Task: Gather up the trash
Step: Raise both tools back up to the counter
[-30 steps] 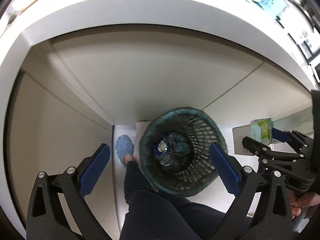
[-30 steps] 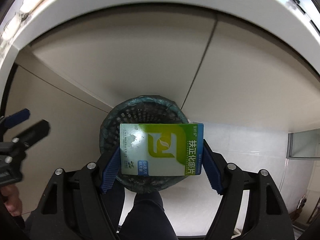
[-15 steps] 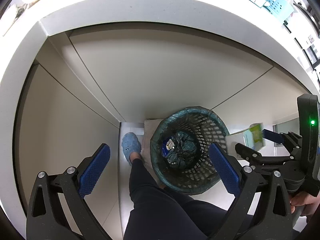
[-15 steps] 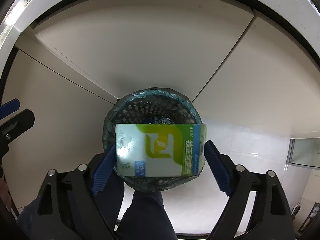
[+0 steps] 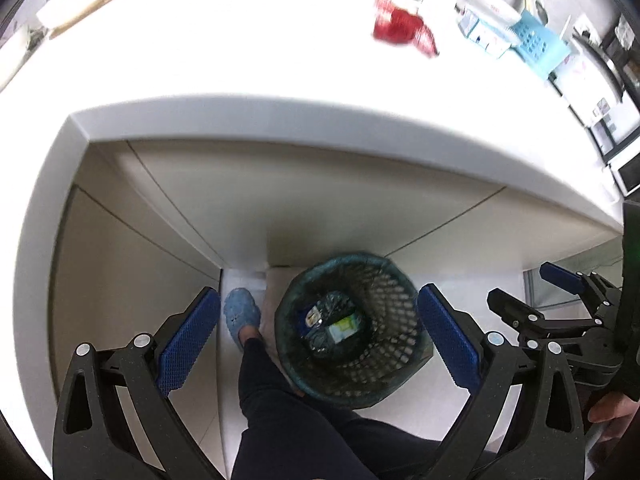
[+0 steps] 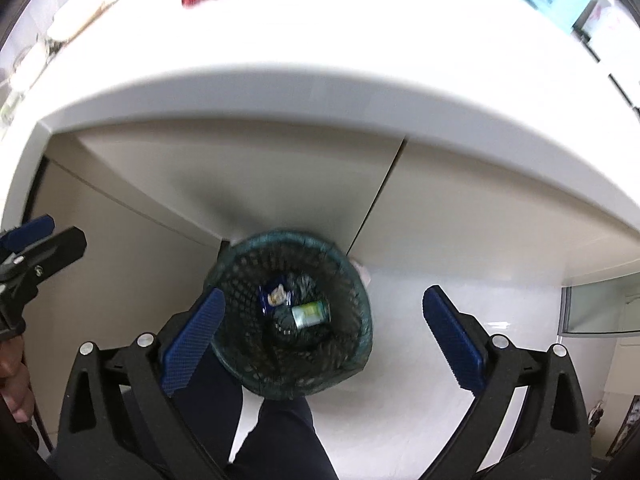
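Nearest to us in the left wrist view, our left gripper (image 5: 318, 338) has its jaws spread wide with nothing between the blue pads. In the right wrist view our right gripper (image 6: 322, 332) is likewise spread wide and empty. Taking the mesh wastebasket (image 5: 352, 330) as our landmark, both grippers hang above it, the left one's pads framing its rim on either side, the right one's pads sitting with the basket (image 6: 290, 314) nearer its left pad. Our dark-trousered leg (image 5: 288, 408) rises just beside the basket's near-left wall, and our blue shoe (image 5: 241, 314) rests on the floor just left of the basket.

Inside the basket, on top of a dark crumpled bag, lies the green-and-white box (image 5: 341, 327), tilted, toward the right of the bottom; beside it, to the left, is a blue wrapper (image 5: 310, 317). The right wrist view shows the same box (image 6: 309, 313) blurred, so we cannot read its print.

Behind the basket stand the beige cabinet doors (image 5: 280, 184), and above them the white countertop (image 5: 240, 60). Far beyond the basket on that counter we see a smeared red item (image 5: 402, 30), possibly a bag, and a light blue perforated container (image 5: 538, 42) further right.
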Demonstrator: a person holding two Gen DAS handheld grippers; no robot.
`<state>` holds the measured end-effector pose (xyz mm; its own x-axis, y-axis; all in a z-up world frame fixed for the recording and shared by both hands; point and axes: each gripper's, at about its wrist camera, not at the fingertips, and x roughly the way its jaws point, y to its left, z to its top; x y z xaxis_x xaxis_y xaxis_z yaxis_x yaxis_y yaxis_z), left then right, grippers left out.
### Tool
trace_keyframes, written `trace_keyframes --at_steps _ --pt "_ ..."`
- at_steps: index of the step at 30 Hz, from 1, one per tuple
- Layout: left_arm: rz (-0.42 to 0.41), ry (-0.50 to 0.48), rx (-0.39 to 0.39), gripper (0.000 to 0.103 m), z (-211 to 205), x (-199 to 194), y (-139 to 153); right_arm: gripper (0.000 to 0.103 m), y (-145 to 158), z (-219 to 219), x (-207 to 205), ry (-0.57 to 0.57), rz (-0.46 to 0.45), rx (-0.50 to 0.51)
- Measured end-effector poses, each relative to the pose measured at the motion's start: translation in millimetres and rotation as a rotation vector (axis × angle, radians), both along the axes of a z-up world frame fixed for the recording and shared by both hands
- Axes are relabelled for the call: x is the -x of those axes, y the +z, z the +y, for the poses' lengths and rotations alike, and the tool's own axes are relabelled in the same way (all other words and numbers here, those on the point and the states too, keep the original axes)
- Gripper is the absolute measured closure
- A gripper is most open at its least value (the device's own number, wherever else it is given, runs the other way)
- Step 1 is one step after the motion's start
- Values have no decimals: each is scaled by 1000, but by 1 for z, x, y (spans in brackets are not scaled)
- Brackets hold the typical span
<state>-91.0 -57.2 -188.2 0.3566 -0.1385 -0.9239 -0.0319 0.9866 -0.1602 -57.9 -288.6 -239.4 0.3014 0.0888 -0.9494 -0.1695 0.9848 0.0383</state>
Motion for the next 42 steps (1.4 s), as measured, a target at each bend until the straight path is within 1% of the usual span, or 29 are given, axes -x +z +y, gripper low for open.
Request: trace_keyframes --at_steps 2,4,7,11,14,16,19,22,27,31,35,38,42 --pt "-12 2 -9 6 -1 -3 9 8 16 -2 -4 -12 -23 -9" --pt "-23 0 -53 6 -4 -5 20 8 31 -4 -7 -21 -47 -17" --pt "-45 -14 -50 6 -6 -10 34 8 51 -5 -11 -28 -74 -25" --pt "-53 -7 -14 7 -2 -17 51 8 71 -6 -18 -54 -95 -31" --pt "-74 -15 -16 7 0 -25 66 8 88 -9 -26 -73 -114 -39" --pt "-82 -14 -2 7 3 -32 76 8 100 -11 -33 -88 -122 -51" --pt "-102 -21 -8 7 5 -47 94 8 114 -14 -48 -105 -137 -53" --pt "-111 -21 -4 7 8 -63 105 8 125 -18 -63 -122 -151 -65" --pt "-121 -21 -12 7 13 -88 118 8 141 -23 -93 -151 -180 -46" --pt "-124 -20 -4 7 21 -109 128 8 155 -28 -115 -175 -208 -45" --pt "-122 -35 4 7 28 -137 134 8 164 -31 -140 -201 -220 -35" --pt "-118 -37 9 7 33 -159 139 8 167 -35 -162 -219 -207 -34" --pt "-122 -48 -13 7 40 -192 144 8 167 -36 -190 -226 -191 -24"
